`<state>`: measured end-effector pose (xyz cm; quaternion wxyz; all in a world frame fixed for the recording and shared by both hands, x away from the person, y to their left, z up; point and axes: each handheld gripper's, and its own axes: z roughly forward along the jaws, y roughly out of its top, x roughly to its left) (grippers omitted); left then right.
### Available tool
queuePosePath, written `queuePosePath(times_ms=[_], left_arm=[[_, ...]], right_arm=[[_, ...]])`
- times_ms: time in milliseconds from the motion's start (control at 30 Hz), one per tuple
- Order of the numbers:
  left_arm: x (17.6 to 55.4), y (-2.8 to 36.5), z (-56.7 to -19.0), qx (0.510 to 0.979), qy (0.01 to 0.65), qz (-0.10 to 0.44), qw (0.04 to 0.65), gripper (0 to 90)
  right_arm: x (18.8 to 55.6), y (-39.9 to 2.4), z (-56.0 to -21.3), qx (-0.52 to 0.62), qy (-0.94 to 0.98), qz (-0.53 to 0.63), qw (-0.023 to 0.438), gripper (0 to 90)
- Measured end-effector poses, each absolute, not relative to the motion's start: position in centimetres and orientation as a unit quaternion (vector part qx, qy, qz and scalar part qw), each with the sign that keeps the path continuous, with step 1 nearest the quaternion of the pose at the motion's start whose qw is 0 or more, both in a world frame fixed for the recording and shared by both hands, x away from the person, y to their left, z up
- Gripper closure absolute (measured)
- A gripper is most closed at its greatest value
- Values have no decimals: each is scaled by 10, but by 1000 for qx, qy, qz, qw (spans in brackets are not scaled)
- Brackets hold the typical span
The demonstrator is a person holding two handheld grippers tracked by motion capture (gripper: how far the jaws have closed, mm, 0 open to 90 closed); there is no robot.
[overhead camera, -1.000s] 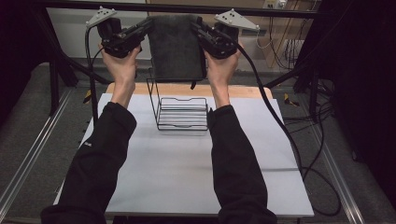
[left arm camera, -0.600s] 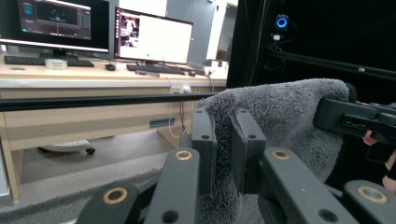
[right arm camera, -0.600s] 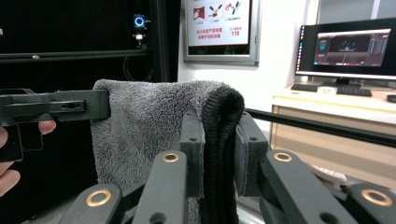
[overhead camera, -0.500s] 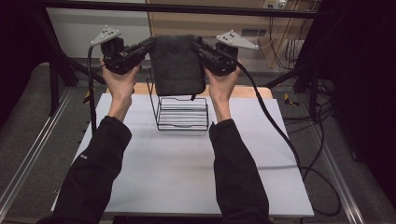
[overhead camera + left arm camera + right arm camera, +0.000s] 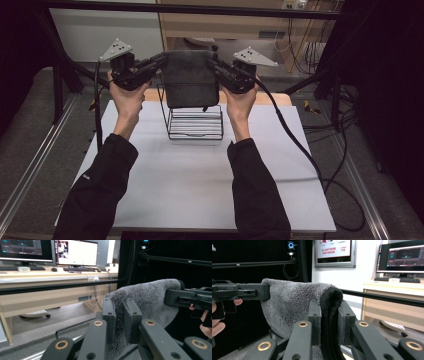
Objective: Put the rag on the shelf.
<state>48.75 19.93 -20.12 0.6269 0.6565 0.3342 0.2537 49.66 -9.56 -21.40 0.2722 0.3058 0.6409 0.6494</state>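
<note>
towel (image 5: 191, 79) hiding wire rack's (image 5: 196, 122) upper part, towel's lower edge cut off in both gripper views

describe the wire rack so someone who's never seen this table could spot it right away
Start at the white table and look to its far edge, midway between the person's two forearms. There stands the black wire rack, directly beneath the grey towel that the left gripper and right gripper hold stretched between them. It is the one thing resting on the tabletop, an open frame of thin parallel bars.

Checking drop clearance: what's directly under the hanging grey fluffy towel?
Under the grey fluffy towel, which the left gripper and right gripper hold up, stands the black wire rack on the white table. The towel covers the rack's rear uprights.
</note>
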Motion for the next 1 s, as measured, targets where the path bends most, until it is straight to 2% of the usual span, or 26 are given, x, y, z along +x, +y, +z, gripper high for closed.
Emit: queuePosePath(times_ms=[767,1000], left_arm=[[460,205,-217,703,334,227,585,791],[454,214,-210,713,351,207,570,723]], right_arm=[[473,-101,-227,285,683,630,235,764],[470,-102,-231,279,690,627,231,761]])
